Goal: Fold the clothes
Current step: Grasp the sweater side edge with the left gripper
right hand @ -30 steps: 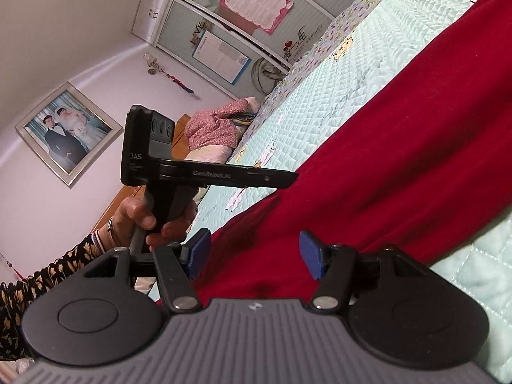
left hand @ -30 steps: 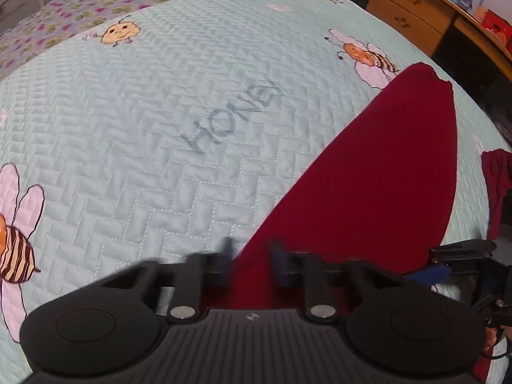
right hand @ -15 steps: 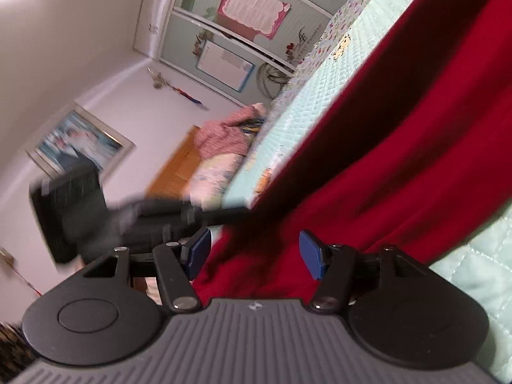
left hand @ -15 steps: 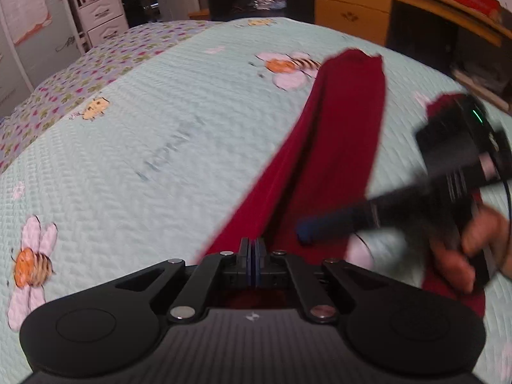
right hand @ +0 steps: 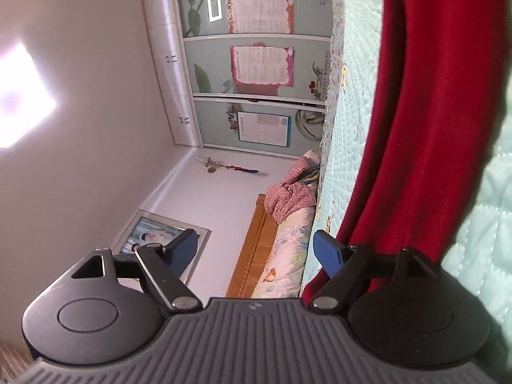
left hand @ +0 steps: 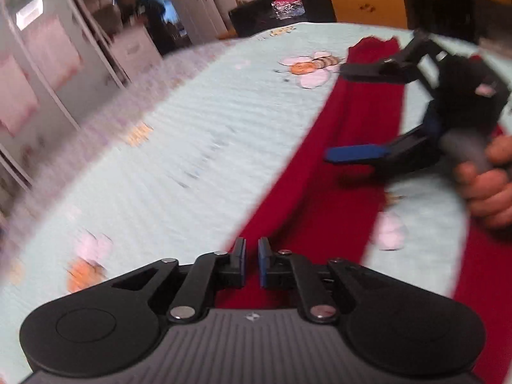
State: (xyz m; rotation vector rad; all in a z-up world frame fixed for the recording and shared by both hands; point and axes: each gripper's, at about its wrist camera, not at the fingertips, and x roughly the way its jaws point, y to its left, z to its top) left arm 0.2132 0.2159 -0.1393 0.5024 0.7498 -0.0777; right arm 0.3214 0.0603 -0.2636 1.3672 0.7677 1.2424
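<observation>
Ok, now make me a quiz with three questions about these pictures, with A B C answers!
1. Where does the red garment lie?
A on the floor
B on the quilted bedspread
C on a chair

2. What colour are the pads of the right gripper?
A yellow
B white
C blue

3. How is the right gripper?
A wide open
B shut on a sock
C shut on nothing

Answers:
1 B, it stretches across the pale green cover with the bees.
2 C, both pads show blue.
3 A, a broad gap stands between its fingers with nothing in it.
</observation>
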